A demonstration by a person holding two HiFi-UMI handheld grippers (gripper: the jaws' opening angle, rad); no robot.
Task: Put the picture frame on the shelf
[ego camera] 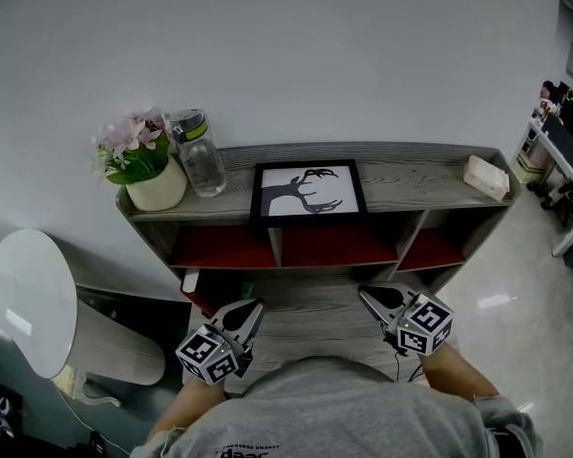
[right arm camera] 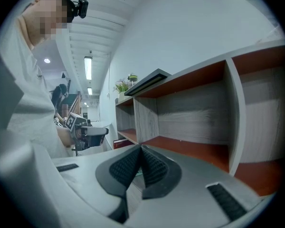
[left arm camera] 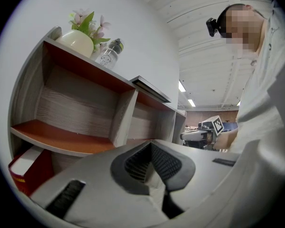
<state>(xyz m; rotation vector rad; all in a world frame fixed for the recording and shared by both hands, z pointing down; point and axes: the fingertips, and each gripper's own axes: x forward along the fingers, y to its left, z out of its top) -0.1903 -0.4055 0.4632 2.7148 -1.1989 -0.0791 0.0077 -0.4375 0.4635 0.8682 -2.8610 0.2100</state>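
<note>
The black picture frame (ego camera: pixel 308 191), holding a deer-antler print, lies flat on top of the grey shelf (ego camera: pixel 411 176), about in the middle. Its edge also shows on the shelf top as the frame (left arm camera: pixel 152 88) in the left gripper view and the frame (right arm camera: pixel 147 82) in the right gripper view. My left gripper (ego camera: pixel 251 311) is drawn back close to my body, low in front of the shelf, shut and empty. My right gripper (ego camera: pixel 368 297) is level with it on the right, also shut with nothing held. Both pairs of pads meet: left gripper (left arm camera: pixel 151 148), right gripper (right arm camera: pixel 141 151).
A flower pot (ego camera: pixel 148 165) and a clear bottle (ego camera: pixel 199 151) stand at the shelf's left end, and a pale box (ego camera: pixel 487 176) lies at its right end. Red-lined compartments (ego camera: pixel 336 244) open below. A red book (ego camera: pixel 199 287) lies on the floor, and a round white table (ego camera: pixel 29 303) stands left.
</note>
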